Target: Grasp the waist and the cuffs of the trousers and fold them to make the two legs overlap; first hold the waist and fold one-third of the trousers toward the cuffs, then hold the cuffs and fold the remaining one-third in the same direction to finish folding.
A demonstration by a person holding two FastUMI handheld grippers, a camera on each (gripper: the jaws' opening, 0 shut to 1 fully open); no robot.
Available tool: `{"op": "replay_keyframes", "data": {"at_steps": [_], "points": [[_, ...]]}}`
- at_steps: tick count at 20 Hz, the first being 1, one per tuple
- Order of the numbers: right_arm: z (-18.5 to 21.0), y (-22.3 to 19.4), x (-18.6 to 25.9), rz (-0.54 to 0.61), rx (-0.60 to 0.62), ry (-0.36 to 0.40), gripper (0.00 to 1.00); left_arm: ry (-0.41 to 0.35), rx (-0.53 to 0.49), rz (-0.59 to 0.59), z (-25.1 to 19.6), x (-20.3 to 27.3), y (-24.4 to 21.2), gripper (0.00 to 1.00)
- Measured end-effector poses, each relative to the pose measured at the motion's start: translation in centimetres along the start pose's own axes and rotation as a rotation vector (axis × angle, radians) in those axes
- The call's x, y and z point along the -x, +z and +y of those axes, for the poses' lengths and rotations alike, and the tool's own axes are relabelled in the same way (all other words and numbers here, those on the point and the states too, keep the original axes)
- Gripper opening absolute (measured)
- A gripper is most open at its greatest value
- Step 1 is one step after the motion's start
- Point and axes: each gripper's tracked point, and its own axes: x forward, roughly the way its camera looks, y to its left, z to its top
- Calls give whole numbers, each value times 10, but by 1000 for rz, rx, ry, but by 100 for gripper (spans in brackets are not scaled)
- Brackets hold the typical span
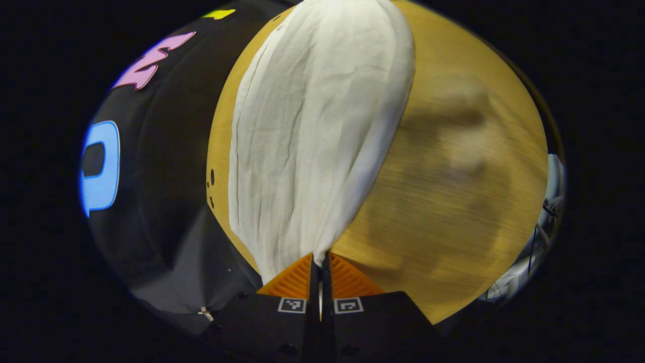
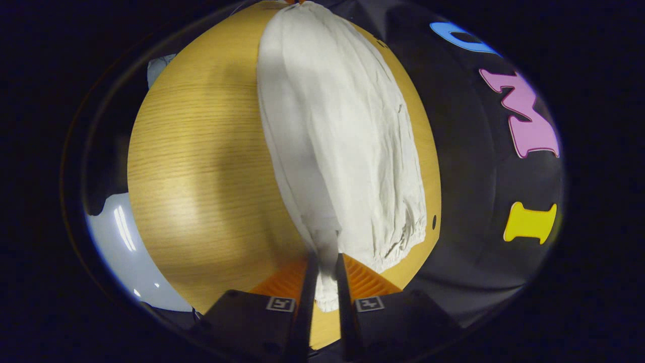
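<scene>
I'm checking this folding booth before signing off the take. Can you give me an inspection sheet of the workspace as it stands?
Surface: wooden table, light grain, a few small dark holes near its far edge.
Job's things: white trousers stretched long across the table, legs overlapped; gathered elastic end near the right tongs.
Clutter: nothing seen on the table.
Grippers: left tongs shut on one end of the trousers; right tongs shut on the other end, cloth bunched between the fingers.
Cables: nothing seen clearly; thin lines at the left gripper view's right rim, too blurred to tell.
Surroundings: black cloth wall behind the table; pale floor beside it.
</scene>
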Motion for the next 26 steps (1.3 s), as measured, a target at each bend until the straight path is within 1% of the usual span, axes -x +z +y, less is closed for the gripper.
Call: {"op": "replay_keyframes", "data": {"at_steps": [1,2,3,5,7,8,10,11,14,17,20,21,23,24,25,26], "points": [[-2,0,0,14,58,-23,8,-12,1,1,-1,0,1,6],[-2,-1,-1,23,76,-30,5,-15,-19,4,-1,1,2,6],[-1,-2,0,21,52,-23,5,-13,-28,10,-1,2,0,6],[-2,-2,3,21,-25,1,5,-16,-6,8,-3,3,1,5],[-19,3,13,6,-81,-38,5,18,48,-11,4,10,4,5],[-30,6,20,-7,-105,-65,5,47,99,-28,12,21,6,5],[-57,14,37,-35,-163,-117,5,68,183,-52,24,37,7,5],[-73,18,44,-46,-197,-146,5,91,233,-64,40,45,12,5],[-117,21,53,-62,-304,-199,5,128,299,-73,70,54,18,5],[-158,18,46,-50,-409,-219,5,161,384,-85,114,51,27,5],[-194,14,34,-45,-519,-230,5,206,417,-102,163,43,42,5],[-205,14,27,-44,-551,-231,5,208,429,-105,174,37,46,5],[-217,13,9,-31,-622,-213,5,177,460,-89,188,20,52,5],[-221,13,-3,-22,-647,-200,10,161,473,-81,192,9,55,5],[-222,11,-12,-6,-661,-186,5,142,487,-69,194,-2,59,5],[-222,11,-26,11,-666,-165,5,114,501,-55,193,-17,63,5]]}}
